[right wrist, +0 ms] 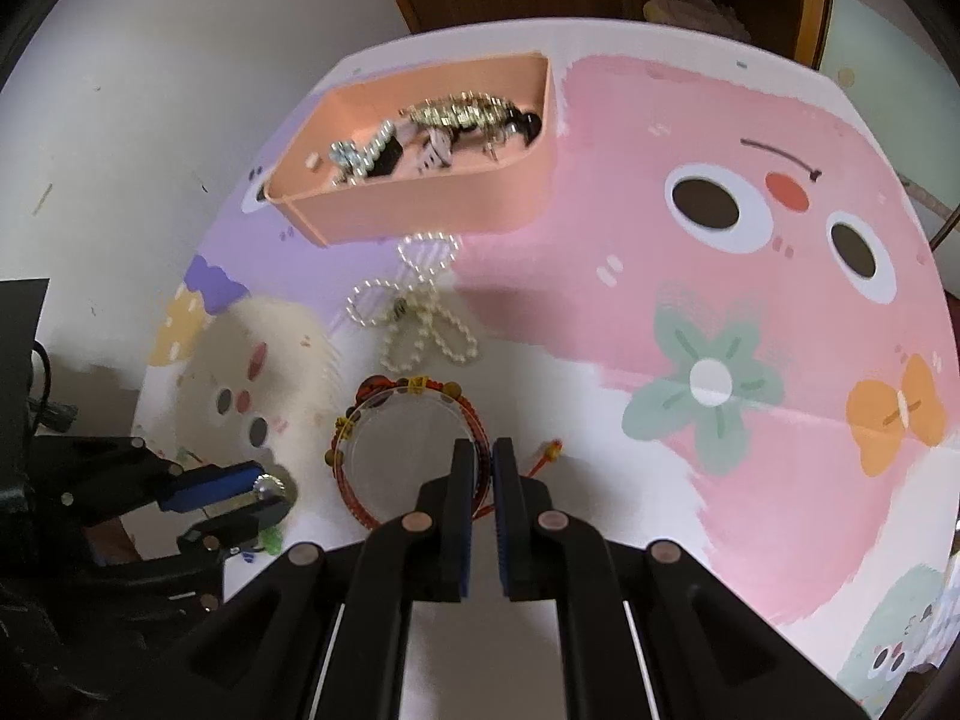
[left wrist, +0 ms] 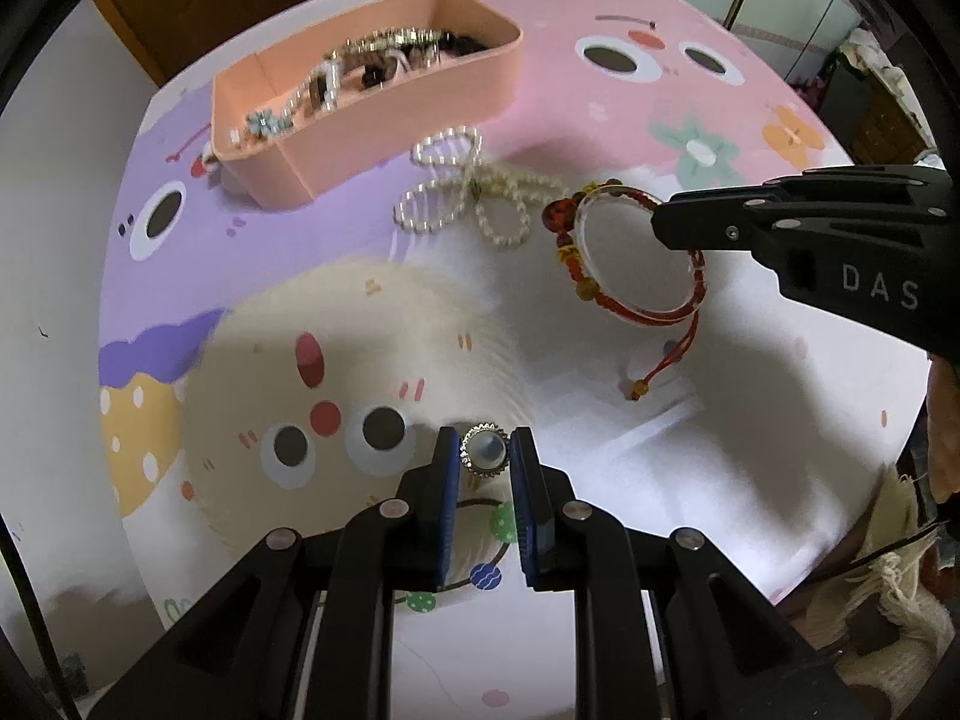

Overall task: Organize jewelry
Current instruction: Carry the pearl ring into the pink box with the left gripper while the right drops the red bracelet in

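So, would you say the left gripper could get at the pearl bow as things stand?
Probably not yet: the left gripper is shut on a round silver ornament, so its jaws are taken. The pearl bow itself lies uncovered on the mat, beside the peach tray, with nothing across the way.

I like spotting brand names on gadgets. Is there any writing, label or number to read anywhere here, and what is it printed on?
"DAS": pale letters on the black body of the right gripper, seen from the left wrist view; the lettering runs to the picture's edge, so more may follow.
No other readable text: the cartoon tablecloth, the pink tray and the jewelry show none.
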Motion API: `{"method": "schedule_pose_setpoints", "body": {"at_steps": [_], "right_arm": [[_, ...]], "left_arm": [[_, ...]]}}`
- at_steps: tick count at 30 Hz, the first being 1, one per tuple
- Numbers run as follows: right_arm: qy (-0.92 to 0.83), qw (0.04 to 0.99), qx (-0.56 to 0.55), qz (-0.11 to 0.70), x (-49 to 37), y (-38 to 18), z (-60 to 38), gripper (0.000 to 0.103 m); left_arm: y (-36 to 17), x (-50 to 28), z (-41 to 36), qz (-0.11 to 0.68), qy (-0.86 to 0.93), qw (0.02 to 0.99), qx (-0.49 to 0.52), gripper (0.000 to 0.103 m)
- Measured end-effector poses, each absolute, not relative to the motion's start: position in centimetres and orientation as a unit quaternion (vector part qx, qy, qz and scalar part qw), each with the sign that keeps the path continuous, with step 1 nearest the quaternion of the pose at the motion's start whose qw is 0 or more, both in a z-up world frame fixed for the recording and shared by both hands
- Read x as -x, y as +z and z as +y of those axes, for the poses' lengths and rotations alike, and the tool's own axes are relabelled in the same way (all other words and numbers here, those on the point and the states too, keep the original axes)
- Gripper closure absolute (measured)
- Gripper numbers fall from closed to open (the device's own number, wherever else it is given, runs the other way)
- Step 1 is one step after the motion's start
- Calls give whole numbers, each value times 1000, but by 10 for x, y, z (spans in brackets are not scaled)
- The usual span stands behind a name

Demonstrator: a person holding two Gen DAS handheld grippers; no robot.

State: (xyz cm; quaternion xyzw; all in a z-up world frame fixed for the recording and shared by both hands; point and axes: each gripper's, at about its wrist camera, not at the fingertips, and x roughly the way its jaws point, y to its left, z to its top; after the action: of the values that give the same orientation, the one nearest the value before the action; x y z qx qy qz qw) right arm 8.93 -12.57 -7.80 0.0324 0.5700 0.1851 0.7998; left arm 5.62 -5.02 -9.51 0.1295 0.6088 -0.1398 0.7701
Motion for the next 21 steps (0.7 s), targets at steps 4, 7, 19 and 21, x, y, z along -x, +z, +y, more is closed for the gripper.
{"method": "schedule_pose_setpoints", "body": {"at_steps": [4,7,19,21], "right_arm": [[190,809,-36,555,-92,-60,-124,97],[193,816,-41,543,-98,-45,-123,97],[173,847,-80,496,-154,14,-114,97],[169,848,-92,493,-167,18,-110,97]], "left_arm": [[-76,-63,-47,594,-139,782,-129,88],[-57,-74,-41,578,-134,795,-131,88],[26,-177,0,517,-87,848,-81,88],[28,-192,0,516,-83,849,-74,88]]}}
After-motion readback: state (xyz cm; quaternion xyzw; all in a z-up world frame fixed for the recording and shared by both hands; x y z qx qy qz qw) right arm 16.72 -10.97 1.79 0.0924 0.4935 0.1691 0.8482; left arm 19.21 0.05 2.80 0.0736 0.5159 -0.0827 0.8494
